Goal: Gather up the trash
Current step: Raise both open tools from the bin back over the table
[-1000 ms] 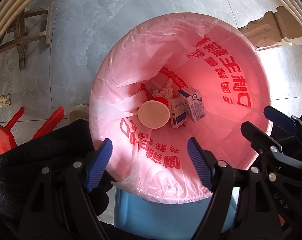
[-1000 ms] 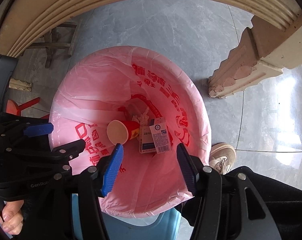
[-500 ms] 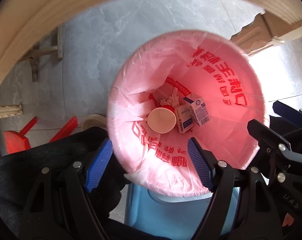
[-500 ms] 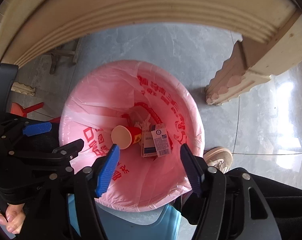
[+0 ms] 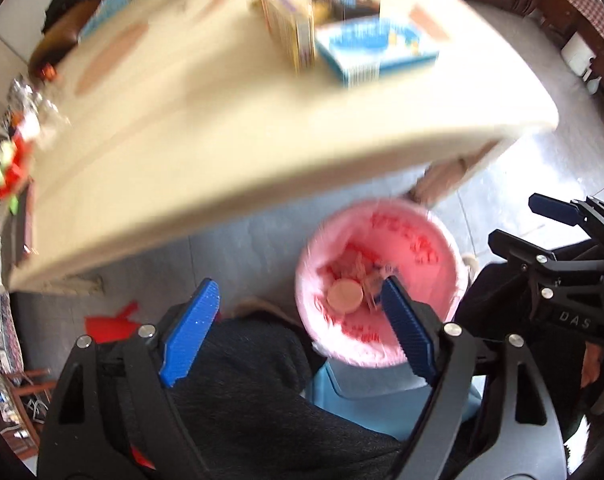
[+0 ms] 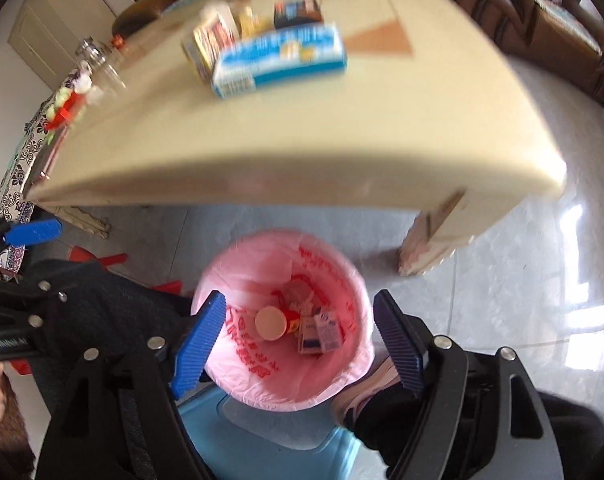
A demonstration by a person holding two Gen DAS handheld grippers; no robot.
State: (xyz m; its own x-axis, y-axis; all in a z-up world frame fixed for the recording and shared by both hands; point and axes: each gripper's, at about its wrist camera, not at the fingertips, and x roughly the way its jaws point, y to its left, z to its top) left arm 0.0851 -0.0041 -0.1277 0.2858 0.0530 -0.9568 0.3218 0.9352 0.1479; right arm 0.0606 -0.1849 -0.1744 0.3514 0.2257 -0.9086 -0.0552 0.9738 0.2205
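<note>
The cream surface (image 6: pixel 342 128) fills the upper half of both views, blurred in the left wrist view. Below it, at 6 o'clock in the right wrist view, stands the bin with its pink bag (image 6: pixel 241 276) printed in red characters; the blue bin body (image 6: pixel 277 432) shows beneath. On the surface toward 12 o'clock lies a blue-and-white box (image 6: pixel 279 60), touching a smaller yellowish carton (image 6: pixel 211 46) at its 10 o'clock. Down in the bag lie a paper cup (image 6: pixel 270 323) and two small cartons (image 6: pixel 322 331) beside it. The right tool (image 6: pixel 299 338) is spread wide and empty above the bag. The left tool (image 5: pixel 299 330) is likewise spread and empty.
</note>
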